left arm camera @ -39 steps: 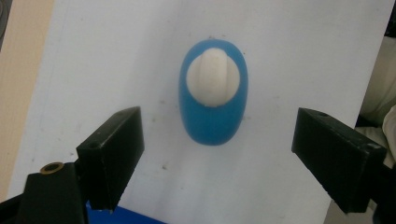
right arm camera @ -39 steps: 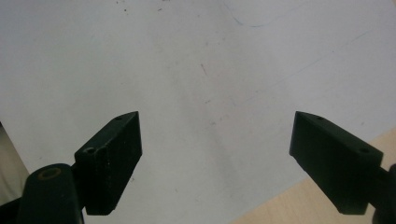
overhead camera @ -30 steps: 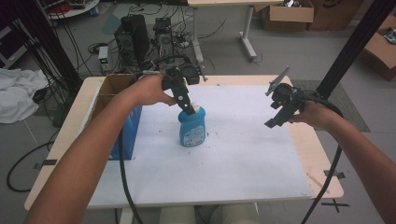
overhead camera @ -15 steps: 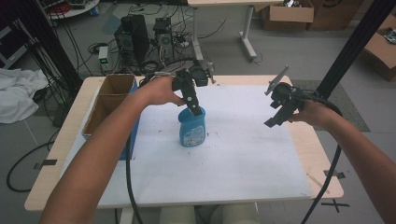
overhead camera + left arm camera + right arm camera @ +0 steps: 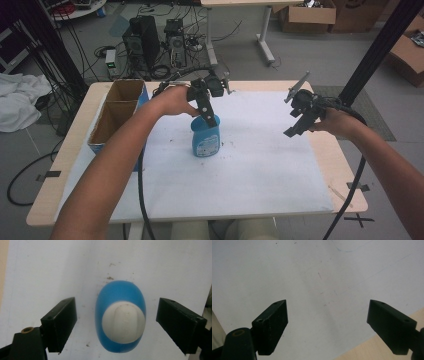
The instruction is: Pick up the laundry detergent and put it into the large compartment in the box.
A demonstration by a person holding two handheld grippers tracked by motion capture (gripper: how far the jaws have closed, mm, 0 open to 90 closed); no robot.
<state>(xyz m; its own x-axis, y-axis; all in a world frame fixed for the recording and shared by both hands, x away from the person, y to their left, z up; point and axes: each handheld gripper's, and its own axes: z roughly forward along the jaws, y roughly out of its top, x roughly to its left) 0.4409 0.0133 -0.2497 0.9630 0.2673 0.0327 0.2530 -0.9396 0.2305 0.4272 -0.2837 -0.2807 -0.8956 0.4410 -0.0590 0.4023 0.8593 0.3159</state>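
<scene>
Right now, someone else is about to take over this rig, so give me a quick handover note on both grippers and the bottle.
Left gripper: open, jaws straddling the white cap of the blue bottle from above, with a gap on both sides.
Right gripper: open, holding nothing, above the right side of the white table cover.
Bottle: upright near the middle of the cover, to the right of the open cardboard box.
Done: left gripper lined up over the cap.
Left: probably close on the bottle and move it; no grasp made yet.
</scene>
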